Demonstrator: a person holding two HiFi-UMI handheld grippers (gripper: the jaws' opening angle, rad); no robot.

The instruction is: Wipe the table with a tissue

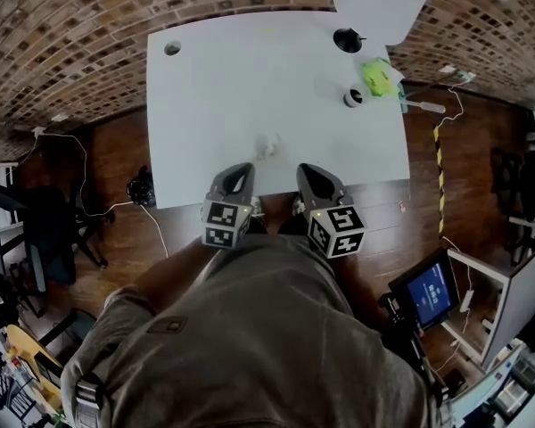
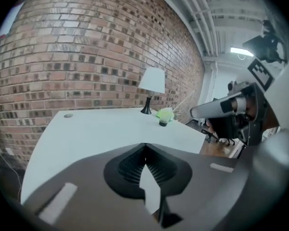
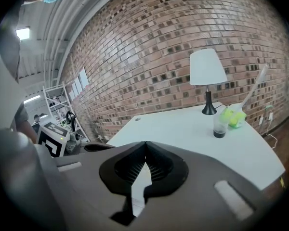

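A small crumpled white tissue lies loose on the white table, a little in from the front edge. My left gripper hovers over that edge, just left of and nearer than the tissue. Its jaws meet at the tips with nothing between them. My right gripper sits beside it to the right, also short of the tissue. Its jaws likewise stand closed and empty. In both gripper views the tissue is hidden below the jaws.
A white lamp stands at the far right corner, with a small cup and a green object near the right edge. A cable hole is at the far left. An office chair and a small screen flank the table on the wooden floor.
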